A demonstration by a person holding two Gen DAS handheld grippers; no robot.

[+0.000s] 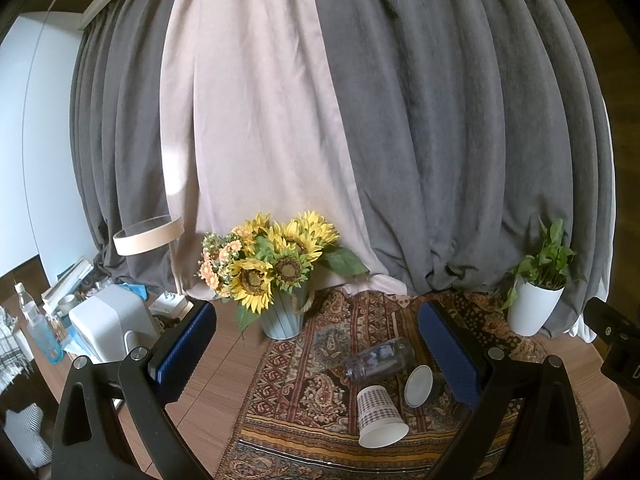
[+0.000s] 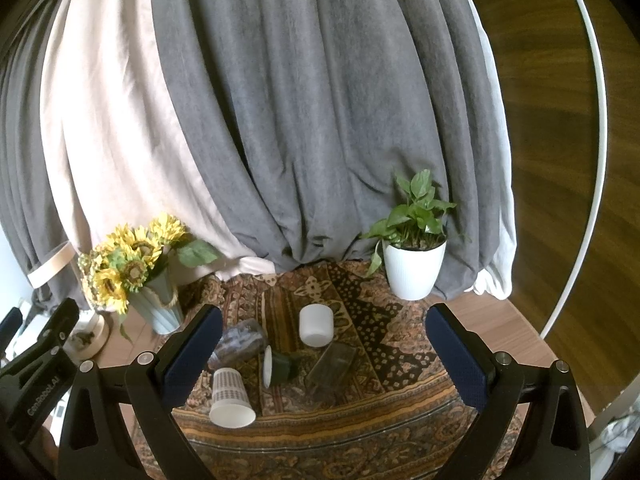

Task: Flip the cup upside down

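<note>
Cup (image 1: pixel 378 416) between open left claw (image 1: pixel 316 356) fingers.

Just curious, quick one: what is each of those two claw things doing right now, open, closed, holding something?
Left gripper: open, holding nothing.
Right gripper: open, holding nothing.

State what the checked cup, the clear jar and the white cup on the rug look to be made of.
Checked cup: likely paper, matte, with a printed check and a thin rolled white rim. Clear jar: glass or clear plastic, I cannot tell which; see-through and lying on its side. White cup: opaque with a smooth satin finish, perhaps ceramic or plastic; nothing shows to settle it.
</note>
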